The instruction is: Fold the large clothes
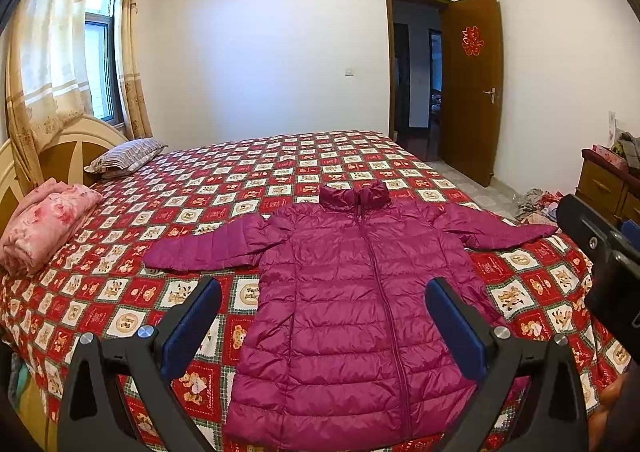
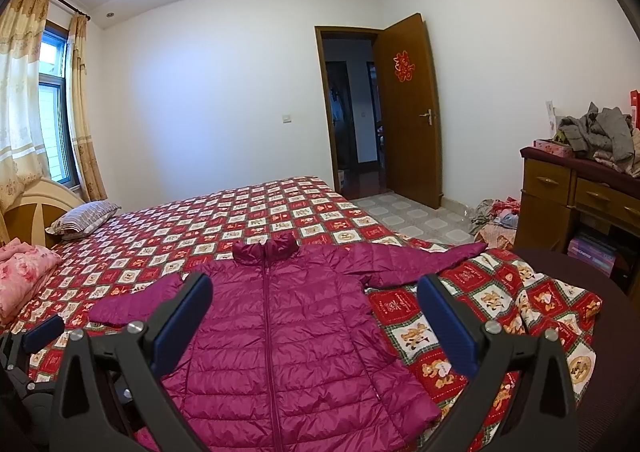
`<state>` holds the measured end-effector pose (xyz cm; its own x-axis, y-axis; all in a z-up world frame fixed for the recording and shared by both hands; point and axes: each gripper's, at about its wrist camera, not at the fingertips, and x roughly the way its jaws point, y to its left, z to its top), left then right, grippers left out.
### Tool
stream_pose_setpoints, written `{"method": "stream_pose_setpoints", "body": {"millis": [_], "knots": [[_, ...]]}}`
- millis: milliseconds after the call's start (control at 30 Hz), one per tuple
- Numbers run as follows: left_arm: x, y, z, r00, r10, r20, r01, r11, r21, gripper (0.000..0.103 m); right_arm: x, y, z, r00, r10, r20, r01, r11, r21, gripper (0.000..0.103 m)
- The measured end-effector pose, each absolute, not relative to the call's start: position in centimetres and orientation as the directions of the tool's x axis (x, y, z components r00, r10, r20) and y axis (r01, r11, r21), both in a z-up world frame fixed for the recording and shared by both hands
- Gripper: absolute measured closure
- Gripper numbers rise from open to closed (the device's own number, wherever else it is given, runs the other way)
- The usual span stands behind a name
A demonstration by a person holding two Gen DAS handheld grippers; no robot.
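Note:
A magenta quilted puffer jacket [image 1: 352,292] lies flat and zipped on the bed, collar away from me, both sleeves spread out to the sides. It also shows in the right wrist view [image 2: 280,324]. My left gripper [image 1: 324,292] is open and empty, held above the jacket's lower body. My right gripper [image 2: 314,290] is open and empty, above the jacket's right side. The right gripper's body shows at the right edge of the left wrist view [image 1: 600,252].
The bed has a red and white checked quilt [image 1: 280,172]. A folded pink blanket [image 1: 44,224] and a striped pillow [image 1: 124,156] lie by the headboard on the left. A wooden dresser [image 2: 576,192] with piled clothes stands on the right, clothes lie on the floor, and the door [image 2: 408,108] is open.

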<state>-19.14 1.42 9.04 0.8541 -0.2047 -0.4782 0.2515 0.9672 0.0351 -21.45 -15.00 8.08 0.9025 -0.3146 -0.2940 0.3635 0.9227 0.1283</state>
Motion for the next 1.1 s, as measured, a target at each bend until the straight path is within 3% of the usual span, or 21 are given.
{"method": "stream_pose_setpoints", "body": {"millis": [1100], "knots": [[-19.4,2.6,9.2,0.859,-0.191,-0.475,0.23,0.973,0.024,0.001,-21.7,-14.4,8.4,0.903,-0.311,-0.297,0.36,0.924,0.128,0.0]]}}
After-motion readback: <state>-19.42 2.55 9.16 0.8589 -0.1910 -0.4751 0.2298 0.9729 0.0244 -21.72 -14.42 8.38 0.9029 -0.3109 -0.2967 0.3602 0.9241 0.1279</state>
